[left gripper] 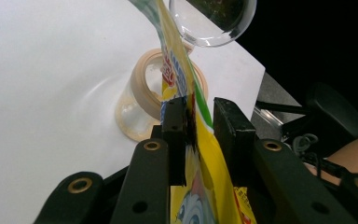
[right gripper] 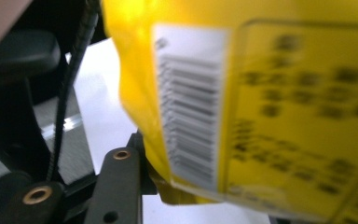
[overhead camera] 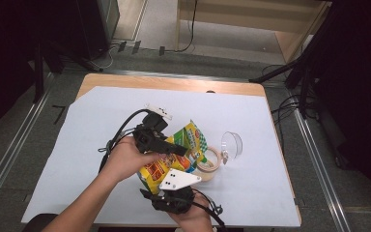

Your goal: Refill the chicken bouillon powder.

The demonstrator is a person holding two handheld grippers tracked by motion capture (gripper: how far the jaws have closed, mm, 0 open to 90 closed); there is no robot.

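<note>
A yellow snack bag [overhead camera: 176, 154] is held up above the middle of the white worktop [overhead camera: 77, 159] between both grippers. The left gripper [overhead camera: 174, 149], at the bag's 9 o'clock, has its jaws straddling the top edge; one pad touches, the other stands off. The right gripper [overhead camera: 166, 191], at 6 o'clock, holds the bottom, jaws largely hidden. A tape roll [overhead camera: 211, 160] lies at 3 o'clock, a clear cup [overhead camera: 232, 145] beyond.
</note>
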